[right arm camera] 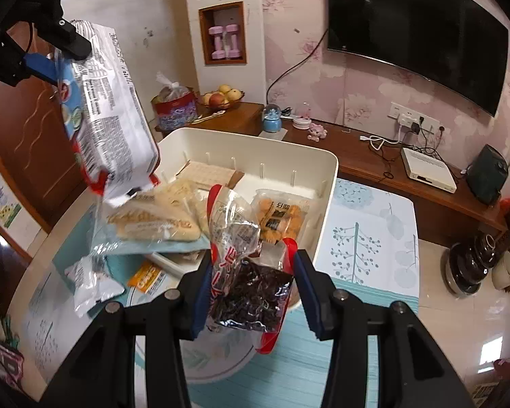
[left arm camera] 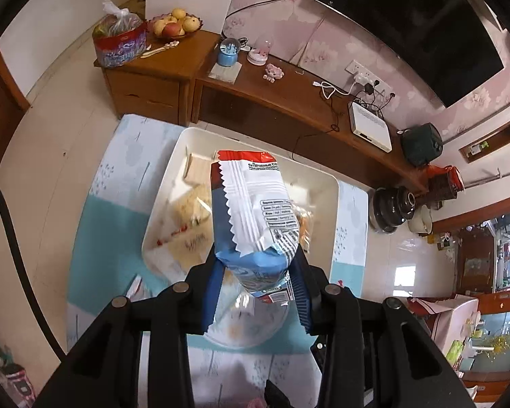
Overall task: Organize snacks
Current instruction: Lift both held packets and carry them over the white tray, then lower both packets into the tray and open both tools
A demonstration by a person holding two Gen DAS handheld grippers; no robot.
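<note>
In the left wrist view my left gripper (left arm camera: pixel 256 282) is shut on the blue end of a white, blue and red biscuit packet (left arm camera: pixel 251 200), hanging over the white bin (left arm camera: pixel 333 210). The right wrist view shows that same packet (right arm camera: pixel 112 108) high at the left, in the left gripper (right arm camera: pixel 51 57). My right gripper (right arm camera: pixel 253 265) is shut on a clear, red-edged bag of dark snacks (right arm camera: pixel 251 292), just in front of the white bin (right arm camera: pixel 326 183). Inside the bin lie pale cracker bags (right arm camera: pixel 159 224) and an orange snack pack (right arm camera: pixel 278 217).
A small white packet (right arm camera: pixel 88 282) and an orange packet (right arm camera: pixel 149 278) lie on the patterned tablecloth (right arm camera: pixel 367 238) left of the bin. A patterned plate (right arm camera: pixel 217 357) sits under my right gripper. Behind stand a wooden TV stand (right arm camera: pixel 374 163), a fruit bowl (right arm camera: pixel 221 98) and a wall TV (right arm camera: pixel 414 34).
</note>
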